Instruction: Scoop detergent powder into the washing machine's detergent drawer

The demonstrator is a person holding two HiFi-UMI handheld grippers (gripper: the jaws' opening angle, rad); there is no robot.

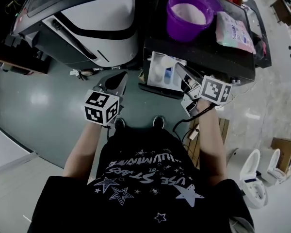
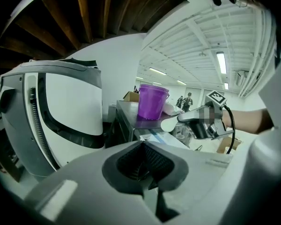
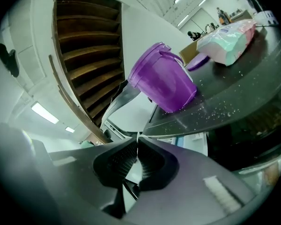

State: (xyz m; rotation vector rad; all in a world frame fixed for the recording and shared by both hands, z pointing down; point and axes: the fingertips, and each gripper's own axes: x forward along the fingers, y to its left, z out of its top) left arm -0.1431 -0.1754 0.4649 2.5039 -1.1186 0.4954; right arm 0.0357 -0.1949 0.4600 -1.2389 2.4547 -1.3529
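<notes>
Right gripper [image 1: 180, 72]: jaws pressed together on the thin handle of a white scoop [image 2: 170, 123], whose bowl sticks out past the tips. Left gripper [image 1: 119, 79]: jaws closed on nothing, held off to the left, well apart from the work. The detergent drawer [image 1: 161, 72] stands pulled out from the dark-topped washing machine [image 1: 208, 52], just ahead of and below the right jaws. The purple tub [image 1: 184, 30] sits on the machine top, beyond and above them, with pale powder [image 1: 188, 13] inside and a pouch [image 1: 234, 30] beside it. I cannot tell whether the scoop bowl is loaded.

Risks, as I judge them: the hold is on a narrow handle only, so the scoop could twist in the jaws and tip powder short of the drawer. The drawer mouth is small, and a tilted pour would land on the machine front or the floor.

Only the left gripper view shows the scoop bowl clear of the right jaws; the right gripper view gives no more than a white sliver between them. That view does show loose grains [image 3: 225, 108] scattered on the machine top. Only the head view shows the open drawer and the powder in the tub.
</notes>
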